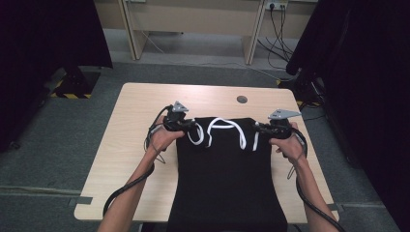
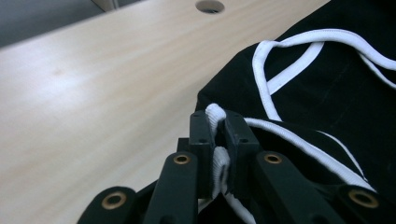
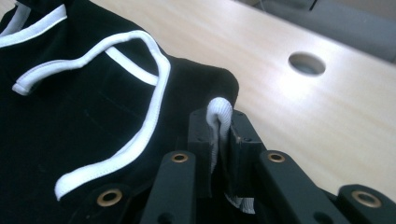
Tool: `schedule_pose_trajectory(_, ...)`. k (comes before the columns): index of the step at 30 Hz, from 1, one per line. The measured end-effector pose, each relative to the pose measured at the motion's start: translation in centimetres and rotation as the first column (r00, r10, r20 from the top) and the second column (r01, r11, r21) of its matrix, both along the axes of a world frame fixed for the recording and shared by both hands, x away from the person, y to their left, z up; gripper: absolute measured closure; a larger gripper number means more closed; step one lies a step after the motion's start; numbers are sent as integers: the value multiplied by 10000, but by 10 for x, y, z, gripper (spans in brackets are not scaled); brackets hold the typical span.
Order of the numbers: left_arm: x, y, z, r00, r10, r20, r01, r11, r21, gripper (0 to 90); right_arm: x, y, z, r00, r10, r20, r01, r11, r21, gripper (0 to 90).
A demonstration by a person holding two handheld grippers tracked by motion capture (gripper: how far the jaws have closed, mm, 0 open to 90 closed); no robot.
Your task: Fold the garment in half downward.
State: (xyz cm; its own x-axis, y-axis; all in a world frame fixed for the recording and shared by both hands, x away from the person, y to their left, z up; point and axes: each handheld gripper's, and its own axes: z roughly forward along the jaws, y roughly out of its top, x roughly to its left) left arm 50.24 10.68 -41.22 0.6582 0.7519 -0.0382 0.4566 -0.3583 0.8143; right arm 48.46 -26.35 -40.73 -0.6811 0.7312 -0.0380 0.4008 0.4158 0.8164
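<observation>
A black garment with white trim lies down the middle of the wooden table and hangs over its near edge. At the garment's far left corner my left gripper is shut on a fold of the white trim, which pokes up between the jaws. My right gripper is shut on the white trim at the far right corner. Both corners are lifted slightly off the tabletop. White trim loops lie on the black cloth between the two grippers.
A round cable hole sits in the table beyond the garment. Bare tabletop lies left, right and beyond the cloth. Dark curtains stand at both sides. A desk with cables is behind the table.
</observation>
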Motion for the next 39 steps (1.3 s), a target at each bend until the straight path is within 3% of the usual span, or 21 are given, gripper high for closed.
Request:
schedule_pose_trajectory(4,6,2,13,9994,121,337,-114,9997,-202,828,7,5,9,9998,-64,186,60,9998,198,817)
schedule_pose_trajectory(7,9,5,21,9972,343,661,-326,9991,-271,827,11,9,19,9982,-36,595,28,9999,136,817)
schedule_pose_trajectory(9,4,6,23,9959,262,867,-238,9993,-282,826,5,12,24,9944,183,1039,-214,9993,296,817)
schedule_pose_trajectory(10,-1,6,23,9950,141,990,-109,9994,-322,826,5,12,24,9944,183,1039,-214,9993,296,817)
schedule_pose_trajectory(11,-7,6,23,9936,-17,1131,45,9997,-247,825,-5,12,24,9906,371,1316,-405,9989,235,817)
schedule_pose_trajectory(14,-27,5,20,9892,-336,1430,380,9989,-278,825,-17,10,18,9868,526,1529,-567,9981,220,817)
schedule_pose_trajectory(15,-43,7,17,9850,-513,1646,579,9977,-358,825,-31,6,11,9838,608,1689,-650,9977,189,816)
schedule_pose_trajectory(16,-43,7,17,9850,-513,1646,579,9977,-358,824,-38,4,8,9827,597,1754,-652,9975,258,815)
schedule_pose_trajectory(18,-58,8,15,9816,-607,1812,690,9968,-399,824,-46,1,4,9821,627,1774,-686,9973,272,815)
schedule_pose_trajectory(19,-67,8,13,9796,-681,1890,776,9960,-437,823,-61,-3,-2,9800,700,1863,-744,9971,164,813)
schedule_pose_trajectory(20,-88,7,9,9735,-922,2092,1025,9940,-390,822,-69,-4,-4,9783,777,1922,-818,9966,135,810)
schedule_pose_trajectory(21,-88,7,9,9735,-922,2092,1025,9940,-390,821,-69,-4,-4,9783,777,1922,-818,9966,135,810)
schedule_pose_trajectory(23,-109,7,5,9708,-1060,2150,1094,9940,-39,819,-85,-5,-8,9750,840,2056,-866,9962,40,806)
schedule_pose_trajectory(26,-139,10,-6,9671,-1190,2248,1208,9927,59,815,-113,-7,-21,9706,1064,2157,-1059,9943,-141,799)
schedule_pose_trajectory(27,-158,13,-14,9630,-1323,2347,1315,9911,191,813,-120,-7,-25,9714,1088,2113,-1083,9940,-140,798)
schedule_pose_trajectory(31,-185,16,-26,9600,-1557,2326,1531,9878,290,808,-141,-9,-35,9716,1322,1961,-1283,9912,-326,782)
schedule_pose_trajectory(32,-198,18,-34,9621,-1654,2168,1655,9861,181,805,-155,-11,-39,9741,1401,1777,-1364,9901,-332,761)
schedule_pose_trajectory(35,-209,19,-43,9640,-1858,1904,1868,9823,128,790,-168,-15,-41,9779,1367,1585,-1340,9906,-274,740)
schedule_pose_trajectory(36,-215,18,-47,9633,-1996,1794,1996,9797,184,783,-180,-19,-41,9802,1296,1499,-1252,9914,-381,739)
schedule_pose_trajectory(37,-219,18,-51,9626,-2157,1638,2132,9764,334,783,-180,-19,-41,9802,1296,1499,-1252,9914,-381,739)
schedule_pose_trajectory(39,-230,18,-59,9639,-2331,1288,2264,9719,645,754,-196,-23,-43,9824,1395,1242,-1314,9888,-713,766)
